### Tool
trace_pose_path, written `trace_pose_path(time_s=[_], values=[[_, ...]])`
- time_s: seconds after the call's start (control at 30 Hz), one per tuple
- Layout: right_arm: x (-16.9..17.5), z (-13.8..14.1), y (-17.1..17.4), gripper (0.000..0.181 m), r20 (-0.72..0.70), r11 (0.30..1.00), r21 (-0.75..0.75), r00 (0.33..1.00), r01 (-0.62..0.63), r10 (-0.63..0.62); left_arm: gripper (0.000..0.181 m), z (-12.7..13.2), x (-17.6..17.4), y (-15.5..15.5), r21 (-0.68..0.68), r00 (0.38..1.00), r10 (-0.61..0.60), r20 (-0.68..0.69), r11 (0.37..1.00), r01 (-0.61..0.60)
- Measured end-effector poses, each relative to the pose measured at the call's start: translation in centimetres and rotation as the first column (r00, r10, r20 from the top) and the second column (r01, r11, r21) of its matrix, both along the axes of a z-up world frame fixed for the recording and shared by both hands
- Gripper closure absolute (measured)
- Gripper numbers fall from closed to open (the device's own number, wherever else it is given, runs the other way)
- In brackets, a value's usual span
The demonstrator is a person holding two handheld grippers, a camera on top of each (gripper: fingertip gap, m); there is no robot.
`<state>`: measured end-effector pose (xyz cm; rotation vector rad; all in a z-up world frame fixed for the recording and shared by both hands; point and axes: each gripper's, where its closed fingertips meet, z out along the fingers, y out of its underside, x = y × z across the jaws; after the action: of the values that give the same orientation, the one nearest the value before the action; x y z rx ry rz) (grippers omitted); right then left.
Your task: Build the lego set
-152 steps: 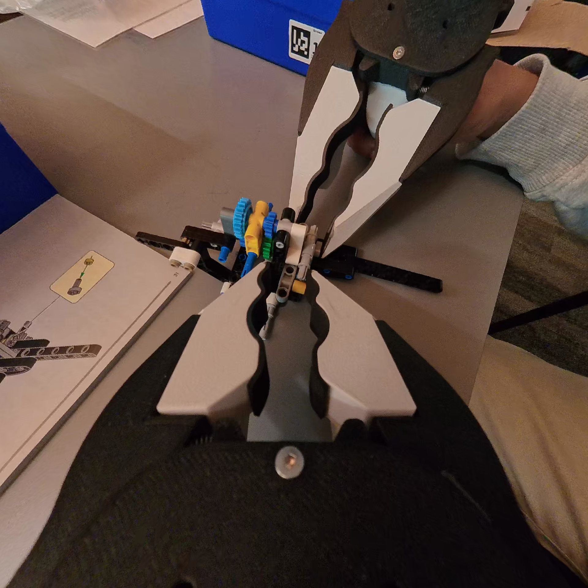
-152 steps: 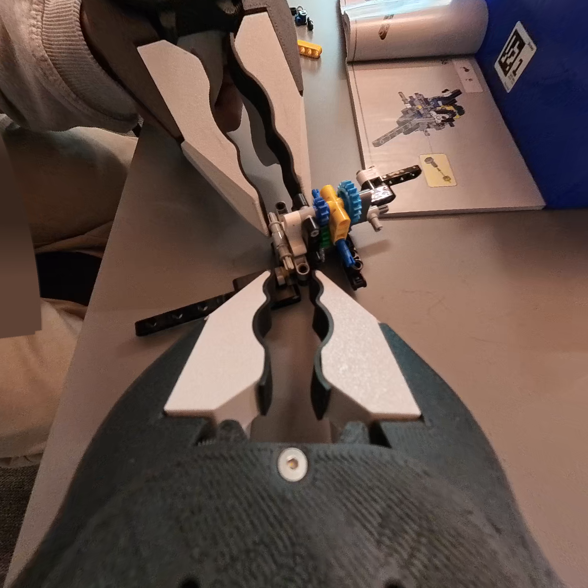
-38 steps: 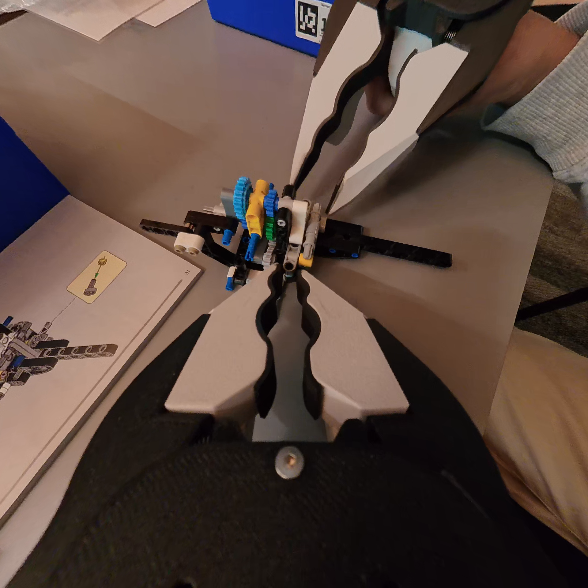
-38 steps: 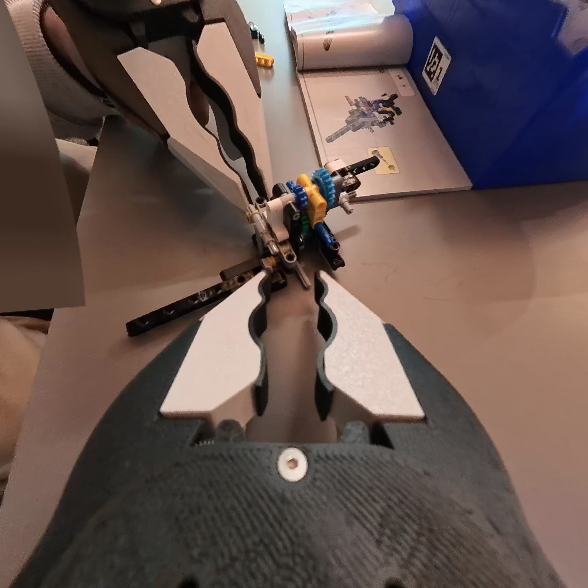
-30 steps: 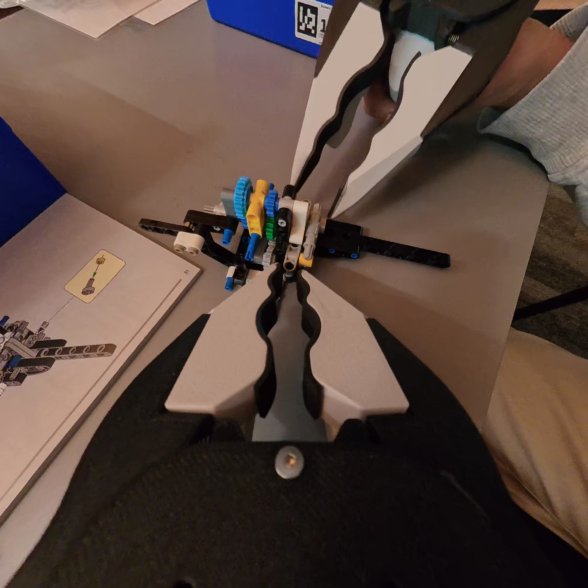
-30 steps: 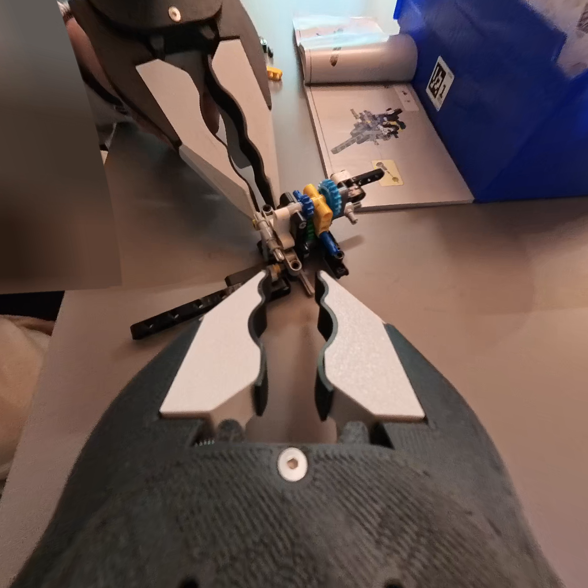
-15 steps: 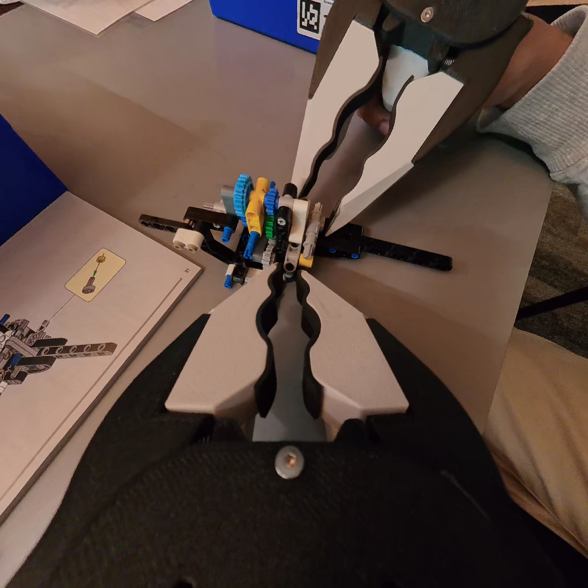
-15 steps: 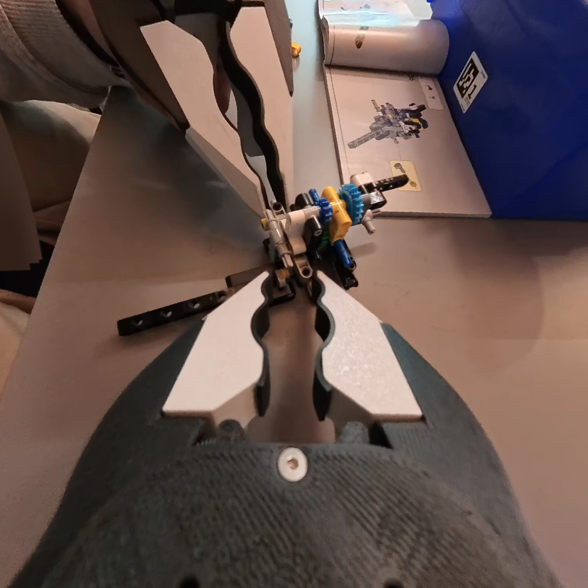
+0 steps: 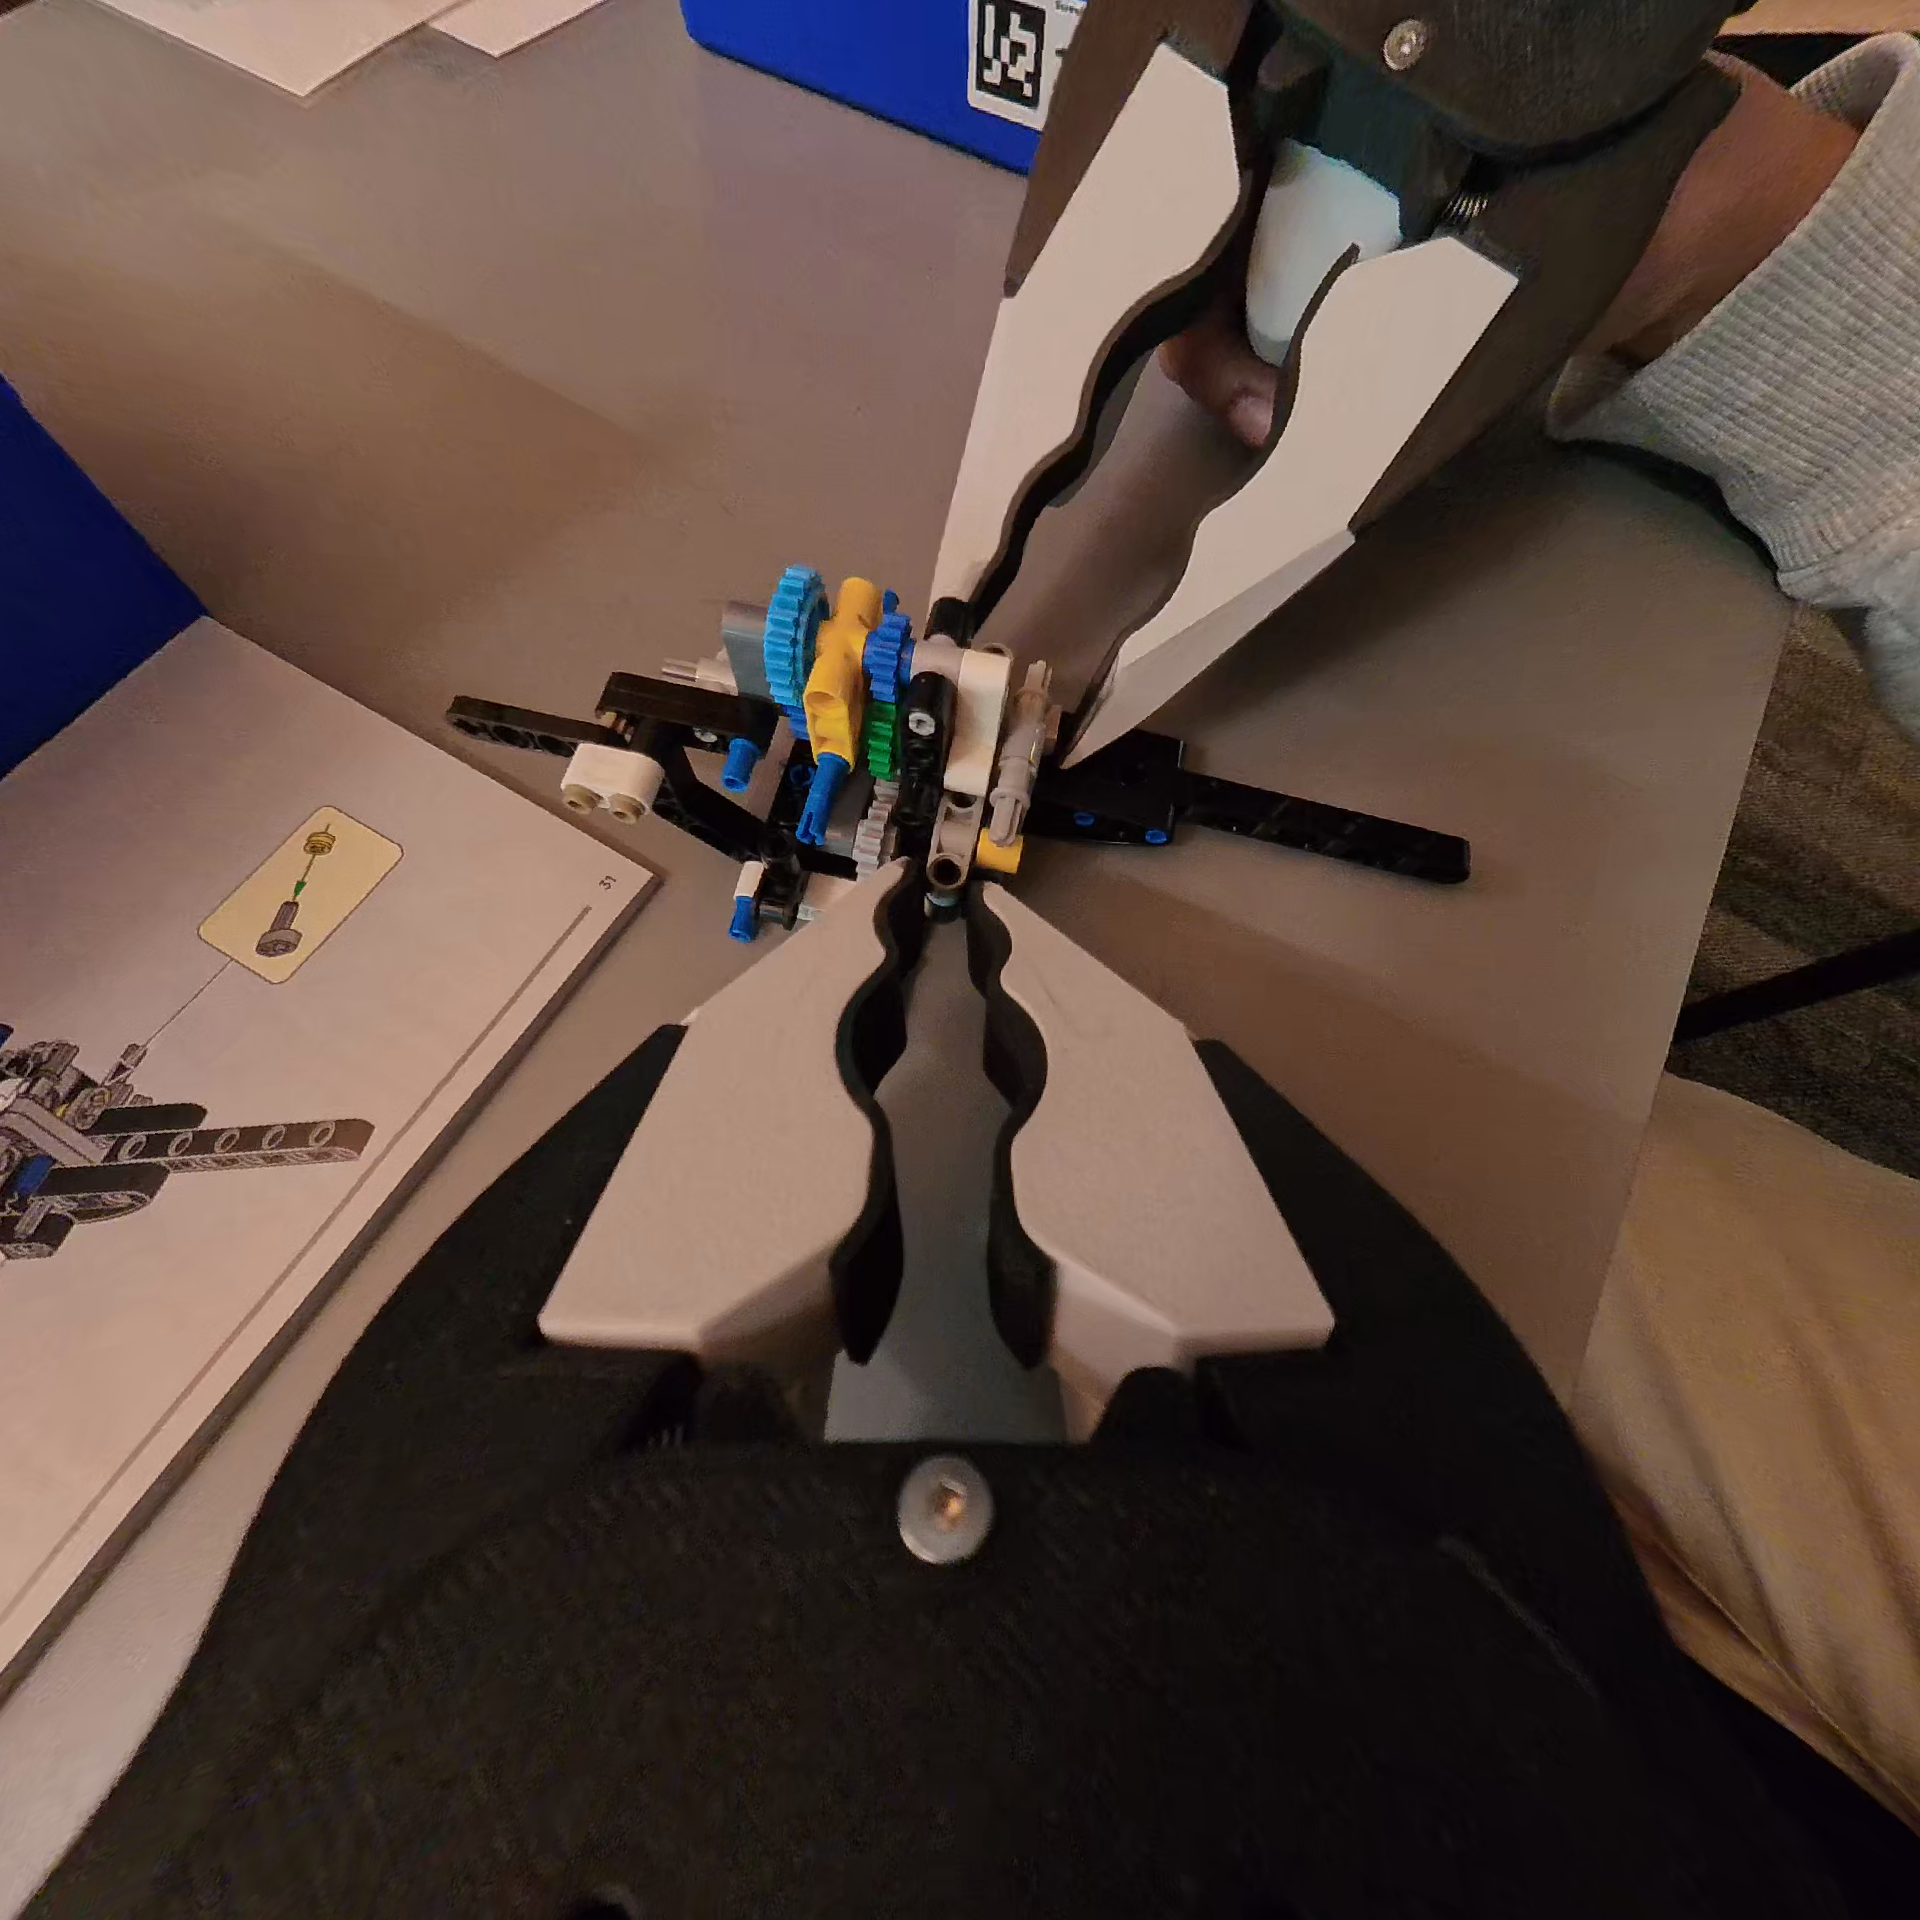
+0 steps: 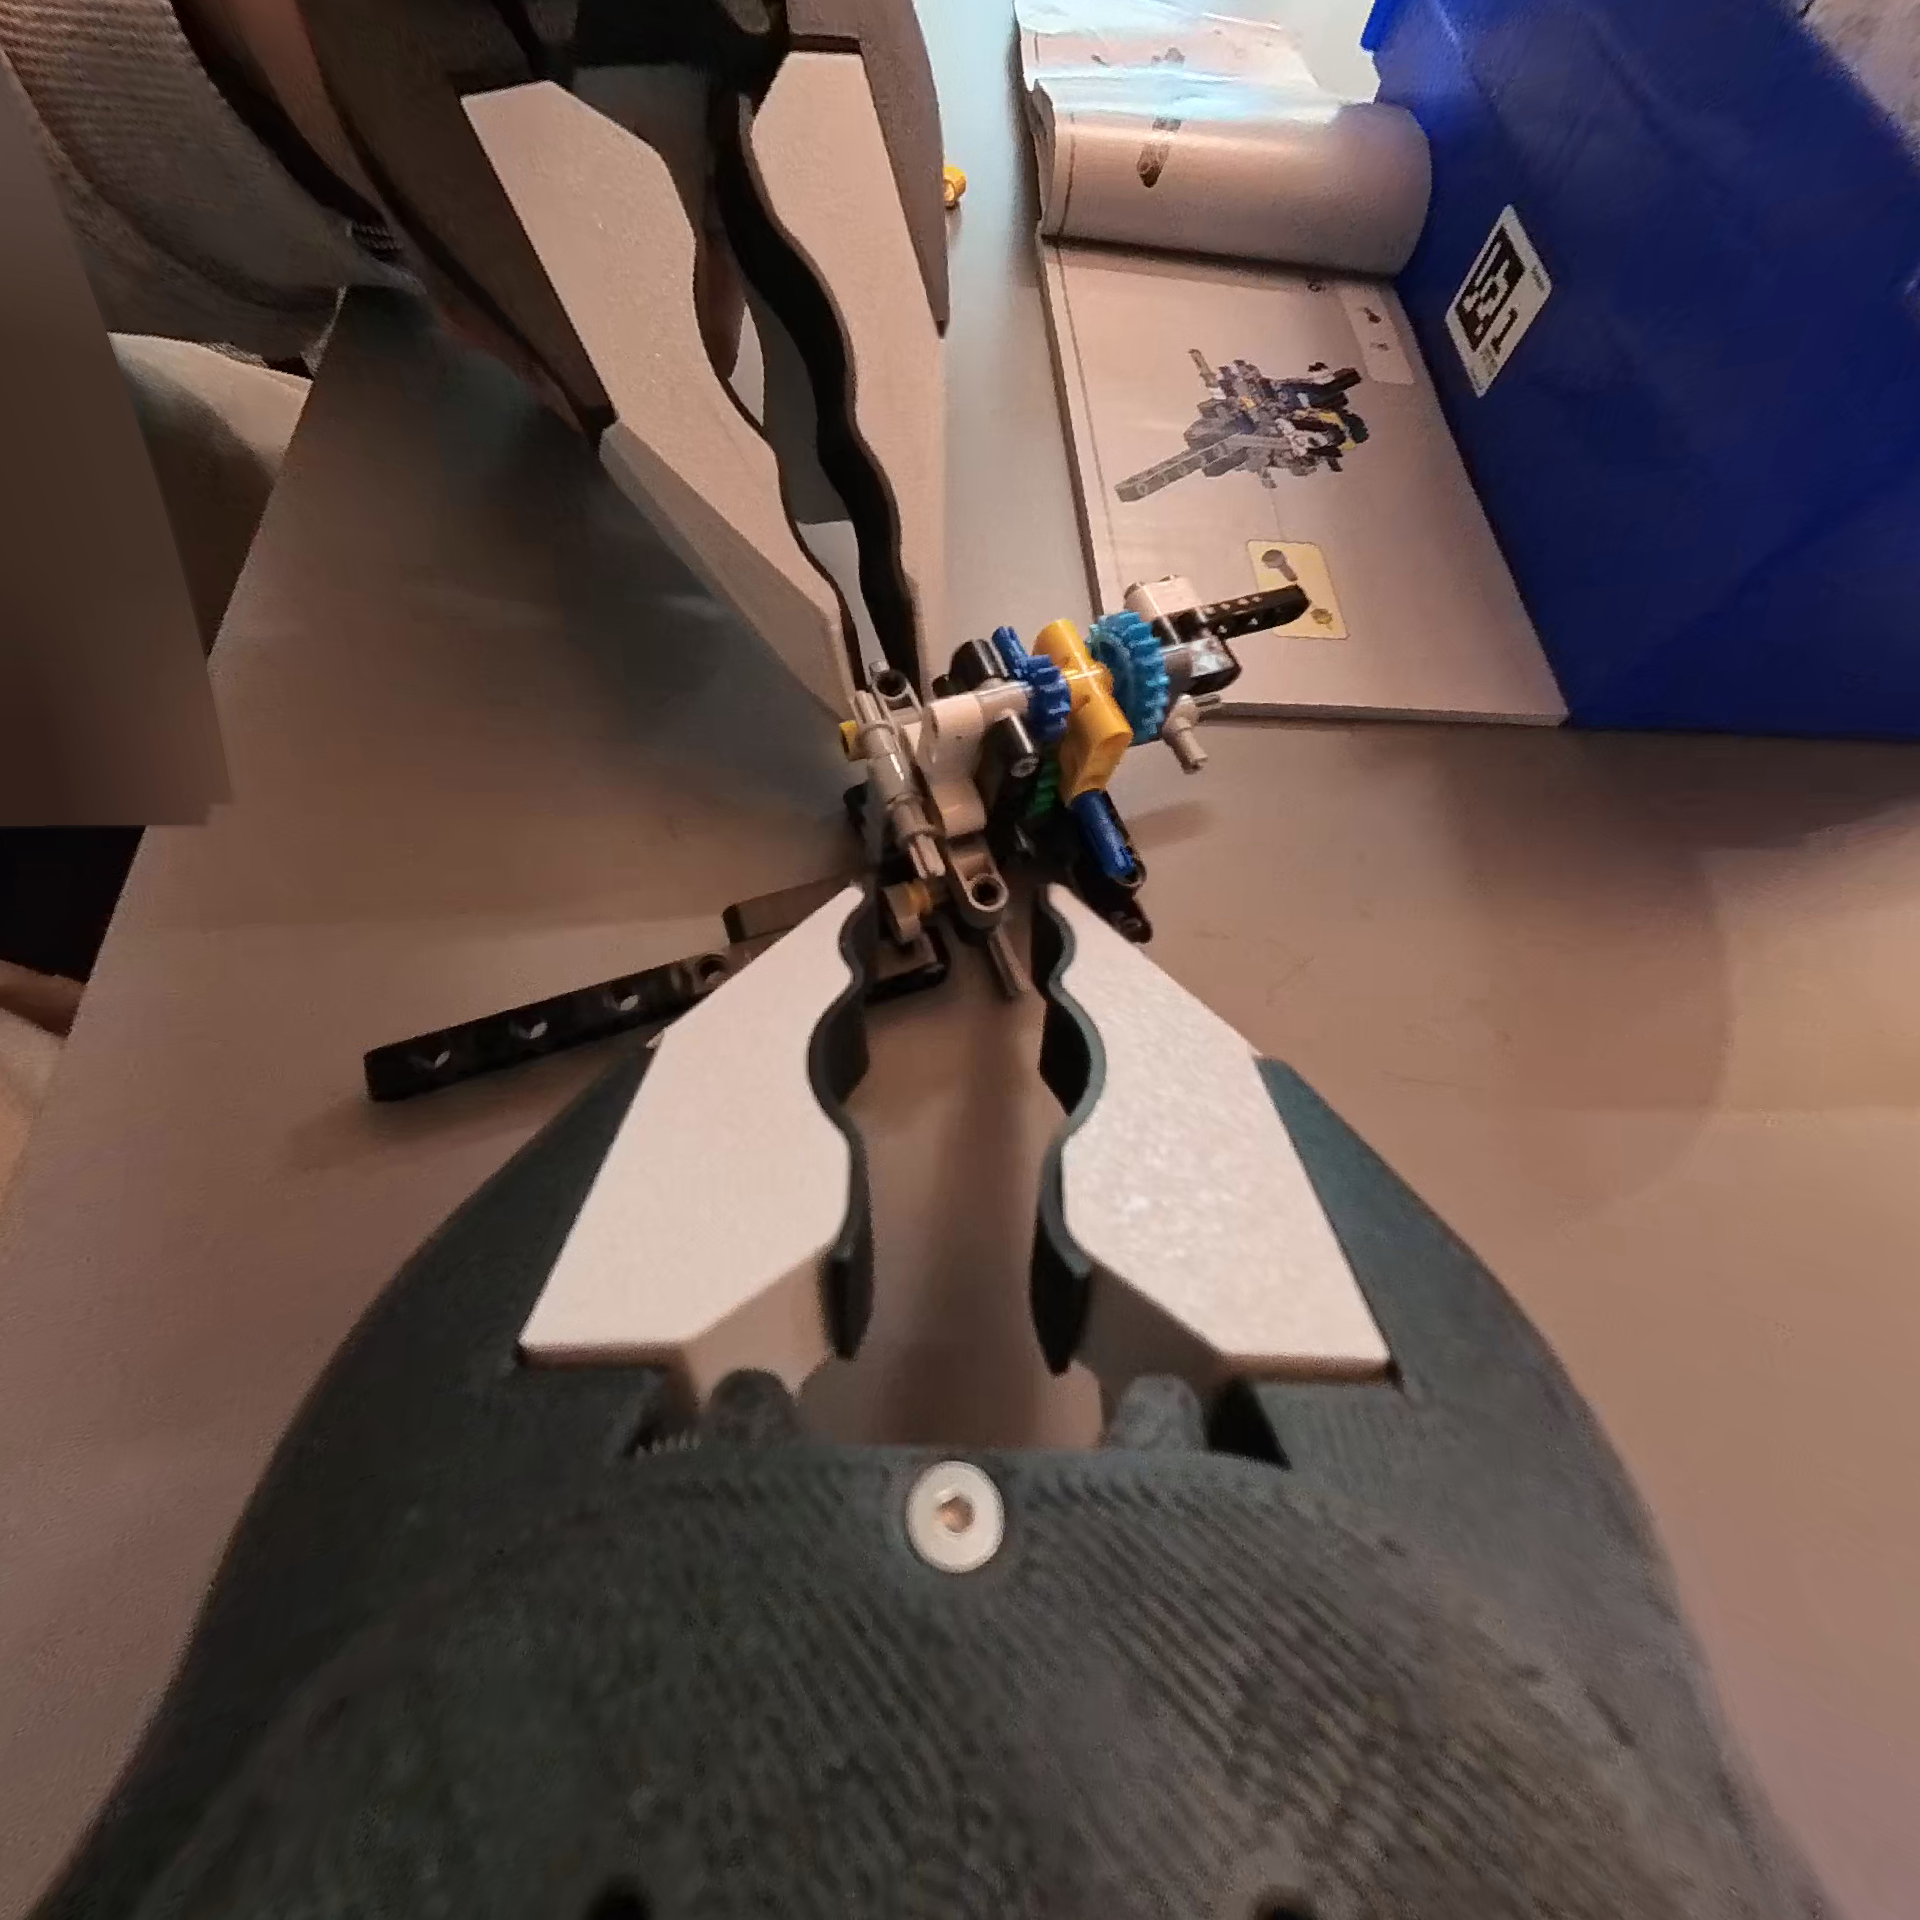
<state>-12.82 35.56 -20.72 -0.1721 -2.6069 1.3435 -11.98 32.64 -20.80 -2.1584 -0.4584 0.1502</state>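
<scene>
The lego model [image 9: 883,717] stands on the grey table: blue gears, a yellow connector, white and grey parts, and a long black beam [image 9: 1320,831]. My left gripper [image 9: 942,883] is shut on the end of a thin grey axle at the model's near end. My right gripper [image 9: 1013,686] comes in from the far side, open, with one fingertip on each side of the white end. In the right wrist view the model [image 10: 997,748] sits just past my right gripper [image 10: 956,909], with the axle tip between the fingers. The left gripper [image 10: 878,665] reaches in from the top.
An open instruction booklet [image 9: 260,987] lies left of the model and also shows in the right wrist view [image 10: 1299,499]. A blue bin [image 9: 883,52] stands behind. The table edge [image 9: 1714,831] runs close on the right, with a person's leg [image 9: 1766,1351] past it. Tip to tip, the grippers are about 4 cm apart.
Since 5 s ago my left gripper closed on the grey axle, which now sits deeper in the model. In the last second my right gripper came back down around the white end.
</scene>
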Motion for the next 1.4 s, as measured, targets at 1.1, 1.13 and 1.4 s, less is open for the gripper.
trace_pose_path(time_s=[1.1, 1.13, 1.4], values=[[0.15, -0.17, -0.18, 0.161, 0.084, 1.0, 0.0, 0.996, -0.006, 0.006, 0.177, -0.01, -0.14, 0.01, -0.007, 1.0, 0.009, -0.013, 1.0, -0.009], [0.15, -0.17, -0.18, 0.161, 0.082, 1.0, 0.002, 0.997, -0.007, 0.006, 0.177, -0.01, -0.14, 0.01, -0.006, 1.0, 0.009, -0.011, 1.0, -0.009], [0.1, -0.22, -0.2, 0.161, 0.071, 1.0, 0.012, 0.997, -0.006, 0.005, 0.177, 0.01, -0.22, -0.03, -0.003, 1.0, 0.014, -0.007, 1.0, -0.014]])
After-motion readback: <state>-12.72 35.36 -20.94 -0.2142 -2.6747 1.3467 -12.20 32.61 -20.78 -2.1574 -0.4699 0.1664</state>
